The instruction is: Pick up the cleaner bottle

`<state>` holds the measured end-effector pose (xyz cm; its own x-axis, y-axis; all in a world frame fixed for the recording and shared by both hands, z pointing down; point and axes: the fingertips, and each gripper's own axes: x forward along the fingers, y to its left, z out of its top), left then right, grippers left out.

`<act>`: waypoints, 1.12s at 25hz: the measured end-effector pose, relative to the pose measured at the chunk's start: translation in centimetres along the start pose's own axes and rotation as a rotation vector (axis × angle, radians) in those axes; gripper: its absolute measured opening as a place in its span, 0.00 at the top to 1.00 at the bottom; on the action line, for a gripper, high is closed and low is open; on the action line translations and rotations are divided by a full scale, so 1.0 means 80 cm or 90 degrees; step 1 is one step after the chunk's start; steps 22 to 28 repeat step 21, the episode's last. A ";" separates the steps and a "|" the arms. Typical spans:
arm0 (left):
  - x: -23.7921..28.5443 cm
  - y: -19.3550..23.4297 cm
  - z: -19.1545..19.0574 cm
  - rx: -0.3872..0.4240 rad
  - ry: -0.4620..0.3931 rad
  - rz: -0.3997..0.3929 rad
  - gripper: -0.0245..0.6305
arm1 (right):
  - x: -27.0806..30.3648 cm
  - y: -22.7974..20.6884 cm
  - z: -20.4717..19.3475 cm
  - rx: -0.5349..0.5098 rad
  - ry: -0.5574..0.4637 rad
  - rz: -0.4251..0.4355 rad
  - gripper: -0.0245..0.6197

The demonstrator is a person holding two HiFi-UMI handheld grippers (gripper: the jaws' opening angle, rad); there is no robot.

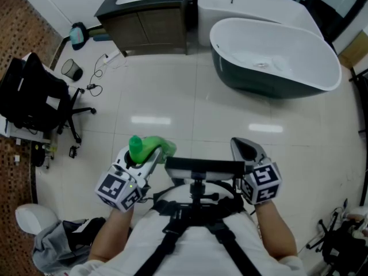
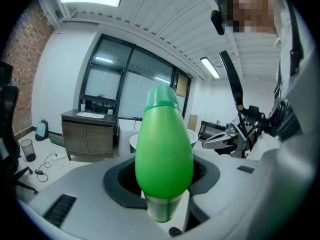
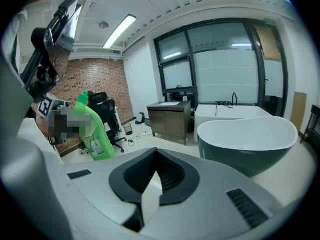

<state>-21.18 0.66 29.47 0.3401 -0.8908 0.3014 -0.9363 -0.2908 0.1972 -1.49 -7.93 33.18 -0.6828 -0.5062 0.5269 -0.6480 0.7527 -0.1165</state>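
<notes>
The green cleaner bottle (image 1: 145, 147) is held up off the floor in front of the person, with my left gripper (image 1: 152, 154) shut on it. In the left gripper view the bottle (image 2: 164, 151) stands upright between the jaws and fills the middle, its cap on top; my left gripper (image 2: 164, 210) clamps its lower end. My right gripper (image 1: 242, 147) hangs level with it on the right, shut and empty. In the right gripper view its pads (image 3: 150, 196) meet with nothing between them, and the bottle (image 3: 96, 134) shows far left.
A dark bathtub with a white inside (image 1: 270, 56) stands ahead on the right, a wooden vanity with a sink (image 1: 146, 16) ahead on the left. A black office chair (image 1: 34, 94), a wire bin (image 1: 72, 69) and cables lie left. Glossy tiled floor lies below.
</notes>
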 end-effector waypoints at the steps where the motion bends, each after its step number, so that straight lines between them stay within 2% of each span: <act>1: 0.000 0.001 0.001 0.002 -0.002 0.001 0.71 | 0.000 0.000 0.000 -0.001 0.000 0.000 0.95; 28: -0.003 -0.002 -0.005 -0.001 0.005 -0.007 0.70 | -0.001 0.007 -0.007 -0.012 0.009 -0.004 0.96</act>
